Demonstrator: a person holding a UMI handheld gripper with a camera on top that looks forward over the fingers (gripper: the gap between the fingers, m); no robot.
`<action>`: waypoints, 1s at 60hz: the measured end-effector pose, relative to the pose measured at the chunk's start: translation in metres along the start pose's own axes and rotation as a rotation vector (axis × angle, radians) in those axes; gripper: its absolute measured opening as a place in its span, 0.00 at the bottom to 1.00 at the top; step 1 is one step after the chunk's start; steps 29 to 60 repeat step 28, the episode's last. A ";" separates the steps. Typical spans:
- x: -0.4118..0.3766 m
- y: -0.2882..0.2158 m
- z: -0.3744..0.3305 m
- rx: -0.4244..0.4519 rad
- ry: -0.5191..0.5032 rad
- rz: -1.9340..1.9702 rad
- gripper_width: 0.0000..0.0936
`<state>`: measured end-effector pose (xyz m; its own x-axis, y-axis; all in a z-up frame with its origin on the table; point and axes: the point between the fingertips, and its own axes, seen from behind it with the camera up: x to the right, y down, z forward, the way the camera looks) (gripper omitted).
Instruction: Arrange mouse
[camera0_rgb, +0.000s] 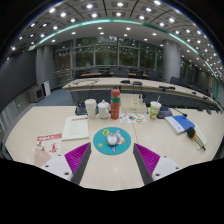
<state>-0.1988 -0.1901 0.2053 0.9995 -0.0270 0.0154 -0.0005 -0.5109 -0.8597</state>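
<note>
A small white mouse (111, 137) lies on a round teal mouse pad (99, 146) on the beige table (112, 172). The pad is just ahead of my fingers, and its near edge reaches in between the fingertips. My gripper (112, 150) is open and empty, its magenta pads spread wide to either side of the teal pad. The left finger (77, 155) and the right finger (147, 156) touch nothing.
Beyond the pad stand a red bottle (115, 103), two white mugs (91, 106), and a paper cup (154, 108). A notebook (76, 127) and a red-and-white packet (48, 142) lie to the left. A blue item (181, 124) lies to the right.
</note>
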 end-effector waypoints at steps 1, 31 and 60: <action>0.001 0.002 -0.007 0.004 0.006 0.002 0.92; -0.004 0.038 -0.115 0.038 0.023 0.059 0.92; -0.004 0.038 -0.115 0.038 0.023 0.059 0.92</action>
